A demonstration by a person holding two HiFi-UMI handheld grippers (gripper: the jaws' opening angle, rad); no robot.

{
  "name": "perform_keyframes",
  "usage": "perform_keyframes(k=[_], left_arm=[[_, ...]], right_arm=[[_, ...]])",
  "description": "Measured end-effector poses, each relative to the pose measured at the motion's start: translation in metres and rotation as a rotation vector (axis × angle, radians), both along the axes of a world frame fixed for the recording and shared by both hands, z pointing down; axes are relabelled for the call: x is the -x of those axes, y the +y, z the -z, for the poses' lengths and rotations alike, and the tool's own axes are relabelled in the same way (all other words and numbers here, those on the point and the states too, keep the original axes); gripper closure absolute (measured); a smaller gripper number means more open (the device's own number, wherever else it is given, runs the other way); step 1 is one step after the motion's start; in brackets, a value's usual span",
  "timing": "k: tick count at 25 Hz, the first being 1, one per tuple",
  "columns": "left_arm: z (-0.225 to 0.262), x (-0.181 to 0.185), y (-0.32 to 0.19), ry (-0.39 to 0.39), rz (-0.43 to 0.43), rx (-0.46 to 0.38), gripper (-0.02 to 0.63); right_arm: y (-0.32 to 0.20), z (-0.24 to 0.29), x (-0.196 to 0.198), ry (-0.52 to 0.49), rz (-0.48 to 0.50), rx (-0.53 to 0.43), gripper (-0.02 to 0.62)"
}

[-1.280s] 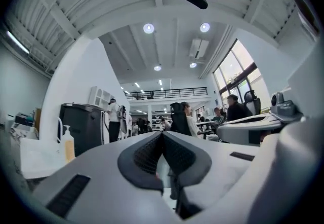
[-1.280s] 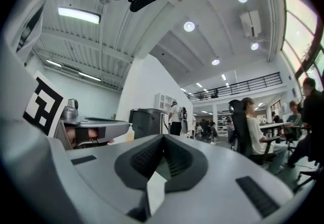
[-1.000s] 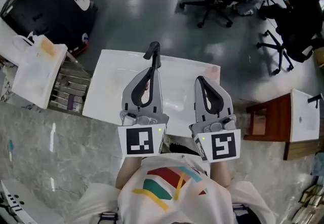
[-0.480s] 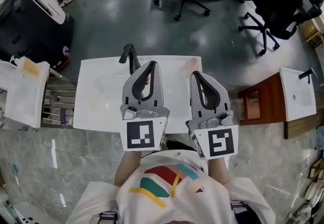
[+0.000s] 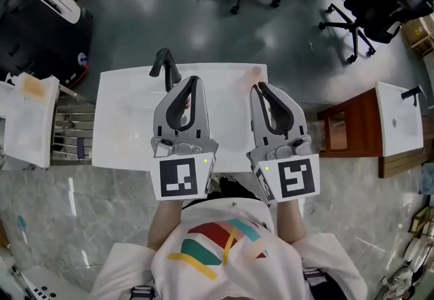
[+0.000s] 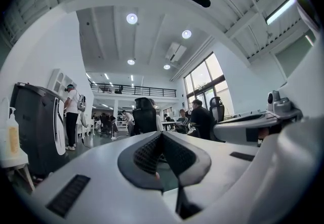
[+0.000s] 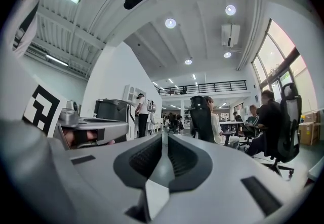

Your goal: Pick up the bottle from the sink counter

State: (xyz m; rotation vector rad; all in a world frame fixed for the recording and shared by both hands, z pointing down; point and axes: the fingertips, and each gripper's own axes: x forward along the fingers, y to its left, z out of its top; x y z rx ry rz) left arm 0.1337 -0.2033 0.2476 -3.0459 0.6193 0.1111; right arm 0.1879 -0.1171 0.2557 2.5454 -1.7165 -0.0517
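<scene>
Office floor spreads beyond the white sink counter (image 5: 125, 122), over which I hold the left gripper (image 5: 192, 80) and right gripper (image 5: 258, 88) level, jaws pressed together and empty — staged, I judge, for what looks like the small pinkish bottle (image 5: 256, 73) just past the right tips.

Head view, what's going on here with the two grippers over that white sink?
A person holds the left gripper and right gripper above a white sink counter with a black faucet. Both have their jaws together with nothing between them. A small pinkish thing, possibly the bottle, sits at the counter's far right corner, untouched. Nothing is picked up.
</scene>
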Motion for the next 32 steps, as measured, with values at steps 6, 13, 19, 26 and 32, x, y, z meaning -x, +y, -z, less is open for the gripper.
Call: perform_keyframes(k=[6, 13, 19, 26, 32], left_arm=[[-0.018, -0.015, -0.005, -0.031, 0.008, 0.001, 0.588], [-0.047, -0.04, -0.014, -0.071, 0.015, -0.002, 0.588], [-0.08, -0.066, -0.02, -0.107, -0.001, 0.02, 0.588], [-0.117, -0.092, -0.023, -0.15, -0.01, -0.019, 0.588], [-0.148, -0.104, -0.025, -0.183, -0.027, -0.01, 0.588]], right_arm=[[-0.009, -0.025, -0.022, -0.036, 0.02, 0.06, 0.444], [-0.022, -0.07, -0.061, -0.12, -0.017, 0.096, 0.339], [-0.037, -0.132, -0.1, -0.169, -0.063, 0.182, 0.304], [-0.048, -0.202, -0.129, -0.217, -0.076, 0.284, 0.277], [-0.052, -0.249, -0.151, -0.285, -0.081, 0.313, 0.237]])
